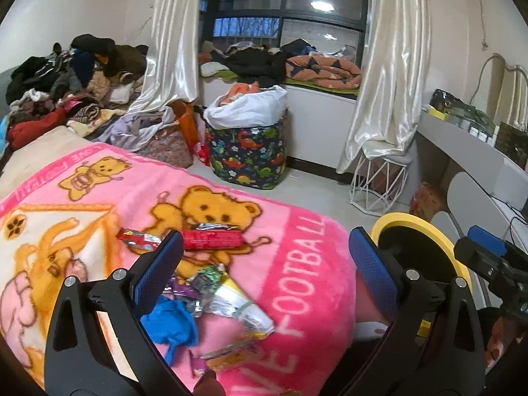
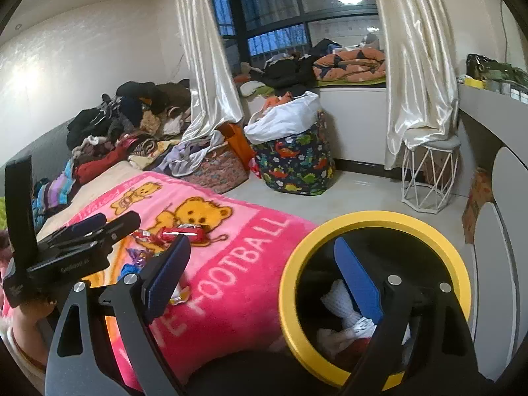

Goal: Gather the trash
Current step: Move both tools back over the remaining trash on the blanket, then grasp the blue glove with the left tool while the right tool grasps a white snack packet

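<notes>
Left gripper [image 1: 265,264]: angled downward over the pink teddy-bear blanket [image 1: 297,280], jaws spread wide with nothing between the blue pads; its left finger [image 1: 158,265] overlaps the wrapper pile in the left wrist view.
Right gripper [image 2: 264,283]: also tilted downward, jaws wide apart and empty; its right finger [image 2: 358,280] hangs over the mouth of the yellow-rimmed bin [image 2: 290,283], its left finger [image 2: 166,277] over the blanket's edge.
Gripper positions: side by side; each shows at the edge of the other's view, the left one at the left of the right wrist view, the right one at the right of the left wrist view.
Trash on bed: a red wrapper [image 1: 211,239] lies across the printed bear, a second red-and-silver wrapper [image 1: 138,239] just beside it to the left.
Nearer trash: a silver-and-yellow packet [image 1: 241,303], a crumpled blue piece [image 1: 171,323] and small colourful wrappers lie clustered together on the blanket, below the left gripper.
Bin: stands on the floor just beside the bed's corner; white crumpled paper [image 2: 343,300] and something red lie inside.
Background: a dinosaur-print hamper [image 1: 247,151] by the window, a clothes heap [image 1: 66,82] at the far left.
</notes>
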`<state>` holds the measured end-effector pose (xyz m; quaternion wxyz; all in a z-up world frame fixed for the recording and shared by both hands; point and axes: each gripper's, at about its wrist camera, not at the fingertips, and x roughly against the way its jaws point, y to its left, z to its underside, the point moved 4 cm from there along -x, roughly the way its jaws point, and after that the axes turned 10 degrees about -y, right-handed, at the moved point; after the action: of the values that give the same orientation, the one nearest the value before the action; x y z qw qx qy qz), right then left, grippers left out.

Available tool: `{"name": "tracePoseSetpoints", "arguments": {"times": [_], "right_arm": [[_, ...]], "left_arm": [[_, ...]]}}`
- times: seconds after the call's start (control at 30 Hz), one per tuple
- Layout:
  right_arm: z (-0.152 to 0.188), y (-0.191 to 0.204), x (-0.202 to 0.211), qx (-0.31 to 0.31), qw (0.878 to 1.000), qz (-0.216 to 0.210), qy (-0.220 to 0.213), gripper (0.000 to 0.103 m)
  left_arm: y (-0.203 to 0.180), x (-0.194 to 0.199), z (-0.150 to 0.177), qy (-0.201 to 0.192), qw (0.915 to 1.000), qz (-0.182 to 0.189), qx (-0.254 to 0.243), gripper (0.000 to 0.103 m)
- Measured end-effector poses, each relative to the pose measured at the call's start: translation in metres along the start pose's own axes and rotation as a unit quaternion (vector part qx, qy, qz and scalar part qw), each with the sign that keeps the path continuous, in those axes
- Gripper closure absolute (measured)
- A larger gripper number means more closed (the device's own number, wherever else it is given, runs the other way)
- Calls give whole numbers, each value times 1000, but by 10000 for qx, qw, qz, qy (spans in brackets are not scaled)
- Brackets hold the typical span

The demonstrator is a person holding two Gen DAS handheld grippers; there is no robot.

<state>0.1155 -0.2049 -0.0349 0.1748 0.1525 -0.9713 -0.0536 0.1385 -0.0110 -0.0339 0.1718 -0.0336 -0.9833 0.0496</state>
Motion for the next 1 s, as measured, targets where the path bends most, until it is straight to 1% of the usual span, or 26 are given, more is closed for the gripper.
{"name": "tracePoseSetpoints", "arguments": {"times": [0.2, 0.37, 0.63, 0.7, 0.87, 1.0], "right_arm": [[7, 21, -9, 153, 9996, -175, 136, 17], [14, 43, -18, 292, 9983, -390, 313, 17], [29, 76, -39, 533, 9935, -732, 691, 17], [33, 83, -46, 566, 9918, -792, 828, 17], [43, 96, -65, 608, 9864, -954, 1190, 17], [51, 102, -86, 605, 9812, -1020, 1525, 18]], "left_arm": [[22, 3, -1, -23, 9997, -178, 175, 11], [48, 6, 0, -19, 9986, -365, 377, 11], [91, 10, 10, 91, 9952, -700, 674, 11], [106, 11, 15, 152, 9936, -791, 798, 11], [132, 15, 26, 284, 9907, -962, 917, 11], [143, 16, 37, 454, 9891, -933, 1045, 11]]}}
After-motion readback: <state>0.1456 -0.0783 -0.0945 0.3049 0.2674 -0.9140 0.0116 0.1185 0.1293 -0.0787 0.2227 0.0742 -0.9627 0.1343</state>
